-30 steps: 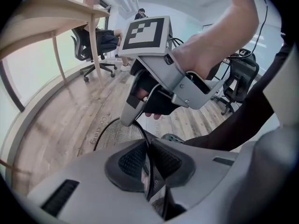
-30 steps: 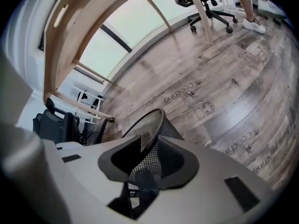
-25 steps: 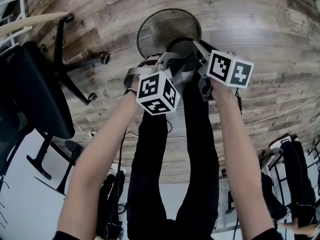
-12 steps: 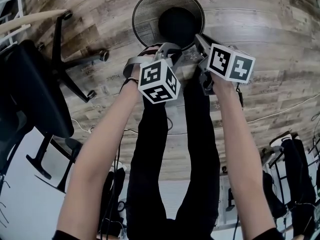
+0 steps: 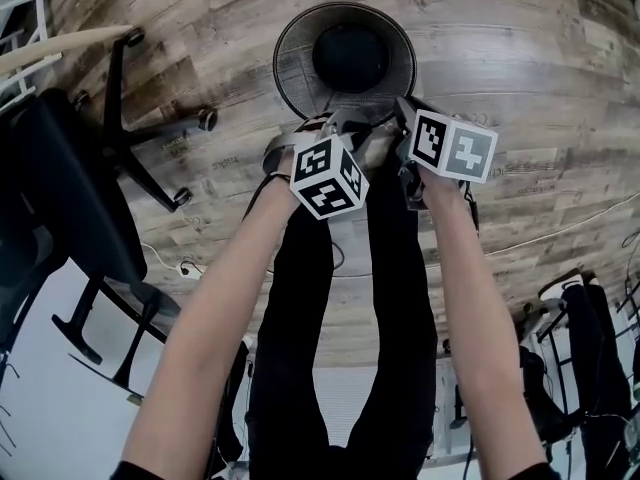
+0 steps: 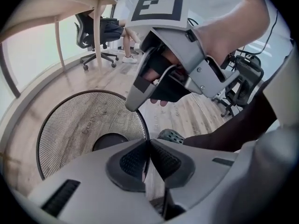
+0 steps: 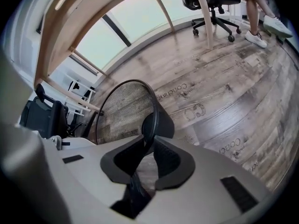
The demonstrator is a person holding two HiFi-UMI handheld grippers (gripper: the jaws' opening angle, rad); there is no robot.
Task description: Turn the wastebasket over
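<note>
Grey-brown wood-plank floor [image 5: 520, 88]: fills most of head view. Black office chair [image 5: 70, 188] w/ castor base: at 9 o'clock, well apart from the rest. Legs in black trousers [image 5: 390, 298]: down the middle, toward 6 o'clock.

Black round wire-mesh wastebasket [image 5: 296, 63]: at 12 o'clock, upright, mouth up, solid dark bottom seen thru the opening. Not turned over yet. Can't tell whether base rests on floor.

Left gripper [image 6: 149, 147], grey w/ marker cube: at wastebasket's near rim, approx 7 o'clock on the ring. Fingers [image 6: 132, 160] almost together, clamped on the thin rim, wire running btwn the dark ribbed pads.

Right gripper [image 7: 151, 143], same build: at the near rim too, approx 5 o'clock on the ring, just beside left gripper. Fingers [image 7: 169, 161] narrow, just been closing, rim btwn them & gripped. Both angled steeply down.
</note>
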